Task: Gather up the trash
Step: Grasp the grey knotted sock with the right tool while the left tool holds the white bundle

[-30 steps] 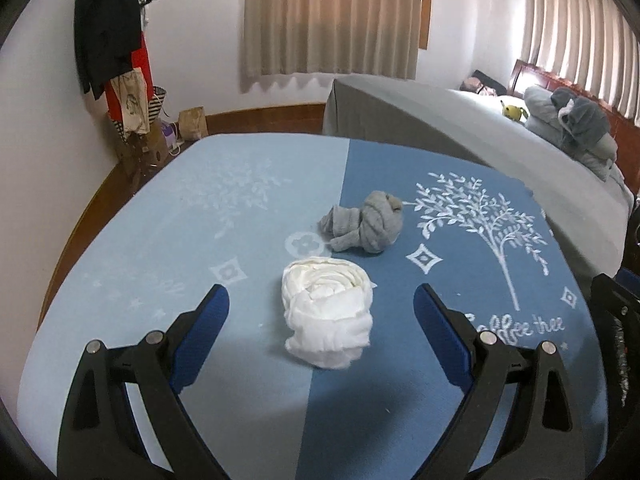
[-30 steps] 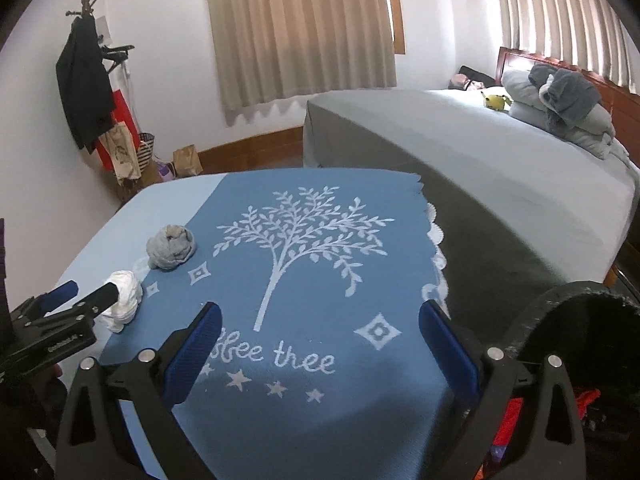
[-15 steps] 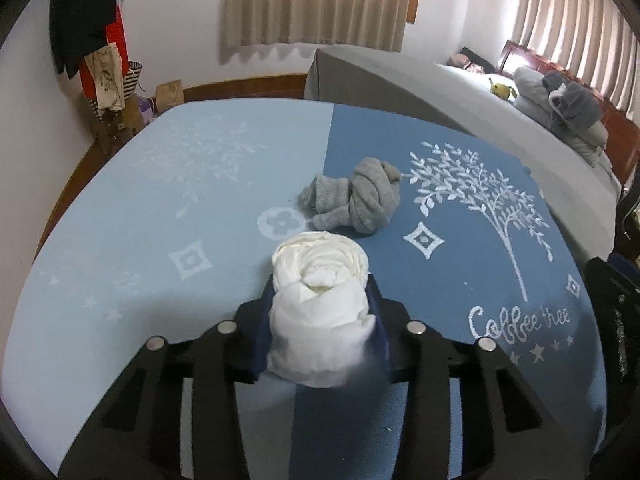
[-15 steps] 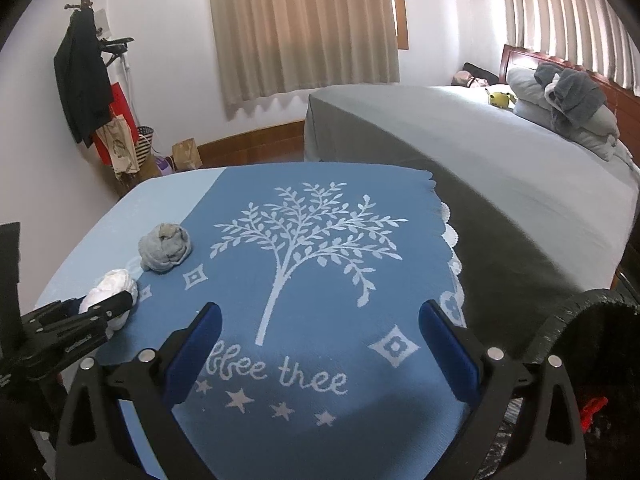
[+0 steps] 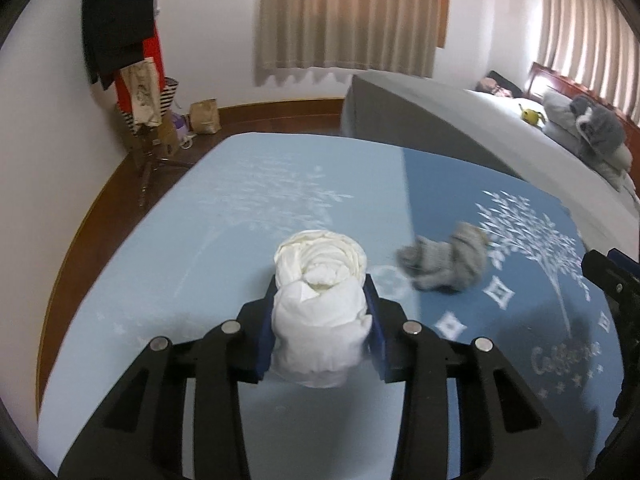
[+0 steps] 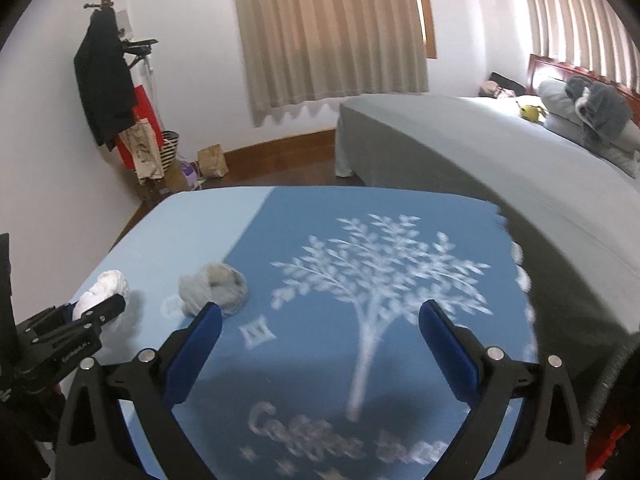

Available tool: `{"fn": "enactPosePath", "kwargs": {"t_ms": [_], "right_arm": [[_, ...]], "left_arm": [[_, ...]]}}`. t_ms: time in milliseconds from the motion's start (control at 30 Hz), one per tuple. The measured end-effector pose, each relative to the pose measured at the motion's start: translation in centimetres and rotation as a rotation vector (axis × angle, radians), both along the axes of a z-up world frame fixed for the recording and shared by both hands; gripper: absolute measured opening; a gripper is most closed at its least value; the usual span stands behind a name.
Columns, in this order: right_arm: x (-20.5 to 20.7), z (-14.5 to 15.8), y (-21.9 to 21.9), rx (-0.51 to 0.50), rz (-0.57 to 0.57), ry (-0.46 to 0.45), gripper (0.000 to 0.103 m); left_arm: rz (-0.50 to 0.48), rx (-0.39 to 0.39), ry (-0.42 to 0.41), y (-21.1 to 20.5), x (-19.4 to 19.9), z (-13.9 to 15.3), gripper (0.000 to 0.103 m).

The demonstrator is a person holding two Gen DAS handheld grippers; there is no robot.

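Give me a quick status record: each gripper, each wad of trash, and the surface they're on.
left gripper: shut on the white wad, pads pressing both its sides
right gripper: open, nothing between its fingers
grey wad: loose on the tablecloth, just ahead of the right gripper's left finger
tablecloth: light blue and dark blue halves, white tree print

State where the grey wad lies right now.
The grey wad lies on the blue tablecloth, just right of the white wad in the left wrist view; in the right wrist view it sits just beyond the right gripper's left finger.
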State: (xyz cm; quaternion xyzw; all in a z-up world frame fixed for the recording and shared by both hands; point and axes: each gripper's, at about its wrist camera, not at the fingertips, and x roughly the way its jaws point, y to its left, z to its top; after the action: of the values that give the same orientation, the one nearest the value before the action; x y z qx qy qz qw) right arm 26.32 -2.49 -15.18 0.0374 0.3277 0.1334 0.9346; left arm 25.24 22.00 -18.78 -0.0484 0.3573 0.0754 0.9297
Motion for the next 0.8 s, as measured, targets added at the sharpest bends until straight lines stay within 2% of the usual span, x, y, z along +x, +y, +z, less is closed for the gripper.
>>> {"fn": "enactPosePath", "kwargs": {"t_ms": [267,533,667,800], "right_arm": [[2.8,-0.9,5.3,-0.021,0.063,0.021,0.097],[4.3,-2.1,8.3,-0.036,0.096,0.063,0.095],[5.0,-2.6,9.4,-0.05,0.113,0.088,0.085],[5.1,-2.9,10.1,-0.056,0.136,0.103,0.071]], "left_arm": [[0.052,-0.013,0.01,3.1,0.5,-0.5,0.037],[0.075,-0.024,0.013,4.8,1.2,-0.6,0.037],[0.076,-0.033,0.017,4.9,1.3,-0.8,0.037],[0.081,-0.04,0.022,5.0,1.3,-1.0,0.037]]}}
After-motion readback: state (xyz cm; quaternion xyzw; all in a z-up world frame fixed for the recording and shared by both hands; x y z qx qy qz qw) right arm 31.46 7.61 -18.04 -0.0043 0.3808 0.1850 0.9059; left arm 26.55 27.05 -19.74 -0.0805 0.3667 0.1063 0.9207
